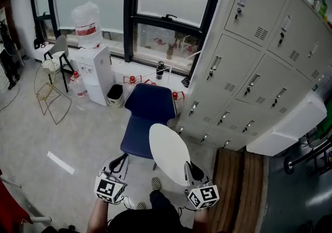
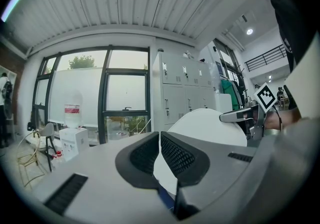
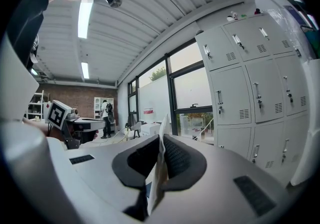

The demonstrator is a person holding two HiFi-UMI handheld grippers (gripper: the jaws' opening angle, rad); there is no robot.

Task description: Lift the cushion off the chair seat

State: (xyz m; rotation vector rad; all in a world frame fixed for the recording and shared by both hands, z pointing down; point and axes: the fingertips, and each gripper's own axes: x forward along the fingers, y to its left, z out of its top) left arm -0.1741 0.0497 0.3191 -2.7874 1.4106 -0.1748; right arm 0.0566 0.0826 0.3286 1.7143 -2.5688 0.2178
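Claws come nearest: the left claw (image 1: 119,163), pressed together on nothing, hovers by the front left corner of the blue chair (image 1: 139,136) seat. The right claw (image 1: 192,170) pinches the near edge of the white cushion (image 1: 167,150), which is raised and tilted over the seat's front right corner. Beyond the chair stand a water dispenser (image 1: 97,68) and grey lockers (image 1: 249,66).
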